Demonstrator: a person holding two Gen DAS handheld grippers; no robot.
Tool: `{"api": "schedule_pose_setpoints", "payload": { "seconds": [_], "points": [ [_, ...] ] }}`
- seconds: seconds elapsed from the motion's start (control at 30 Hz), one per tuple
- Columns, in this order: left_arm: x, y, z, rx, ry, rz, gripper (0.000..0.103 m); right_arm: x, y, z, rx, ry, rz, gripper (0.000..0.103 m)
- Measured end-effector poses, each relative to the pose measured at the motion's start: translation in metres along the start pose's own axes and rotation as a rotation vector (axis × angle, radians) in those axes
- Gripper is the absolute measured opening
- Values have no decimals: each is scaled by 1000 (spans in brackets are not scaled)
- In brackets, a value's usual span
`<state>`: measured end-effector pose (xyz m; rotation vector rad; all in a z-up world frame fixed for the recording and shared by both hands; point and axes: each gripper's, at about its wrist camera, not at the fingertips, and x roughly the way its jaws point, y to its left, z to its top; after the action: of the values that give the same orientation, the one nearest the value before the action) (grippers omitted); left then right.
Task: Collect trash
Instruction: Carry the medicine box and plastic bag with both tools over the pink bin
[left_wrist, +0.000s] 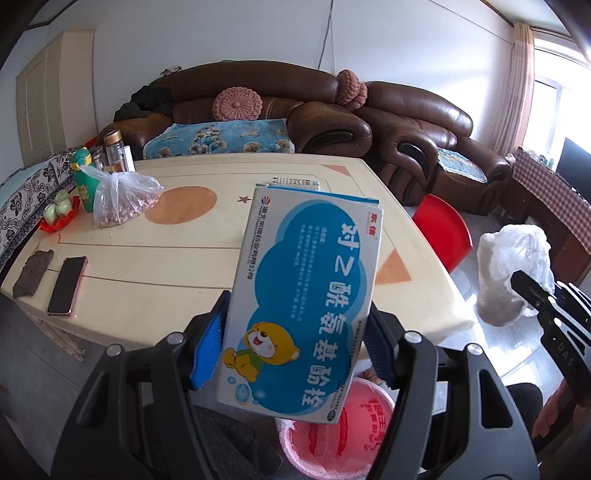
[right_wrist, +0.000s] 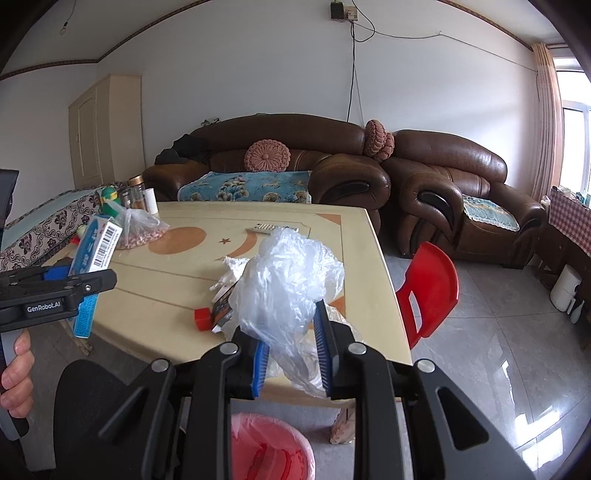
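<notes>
The left gripper (left_wrist: 295, 354) pinches a flat blue-and-white cardboard medicine box (left_wrist: 301, 302) across its width between ribbed blue pads (left_wrist: 207, 354); the box's long axis runs up and away from the jaws, leaning slightly right, cartoon-bear end nearest the camera. The right gripper (right_wrist: 291, 360), its pads drawn close, squeezes a crumpled translucent white plastic bag (right_wrist: 288, 280) that billows above the fingers. Both are held over the near edge of a cream table with orange inlays (left_wrist: 147, 258). Below them stands a round bin lined with pink plastic (right_wrist: 266, 446). On the tabletop lie a red bottle cap (right_wrist: 202, 318), torn wrappers (right_wrist: 225, 295), a dark phone (left_wrist: 67, 285) and a clear bag of nuts (left_wrist: 118, 199).
</notes>
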<state>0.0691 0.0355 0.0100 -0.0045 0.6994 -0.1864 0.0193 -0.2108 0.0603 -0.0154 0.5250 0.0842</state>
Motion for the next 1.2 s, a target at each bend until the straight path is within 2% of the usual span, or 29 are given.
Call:
{"api": "schedule_pose_setpoints", "payload": {
  "seconds": [0.43,0.97,1.2],
  "points": [
    [-8,-20,-24,67,20,-30,65,-19,8,-26,-24,49,17,23],
    [24,-41,-58,150,131,-42,65,15,19,-61,-32,176,58,23],
    [49,-50,-79,186,208,-48,65,36,16,-80,-23,241,67,23]
  ]
}}
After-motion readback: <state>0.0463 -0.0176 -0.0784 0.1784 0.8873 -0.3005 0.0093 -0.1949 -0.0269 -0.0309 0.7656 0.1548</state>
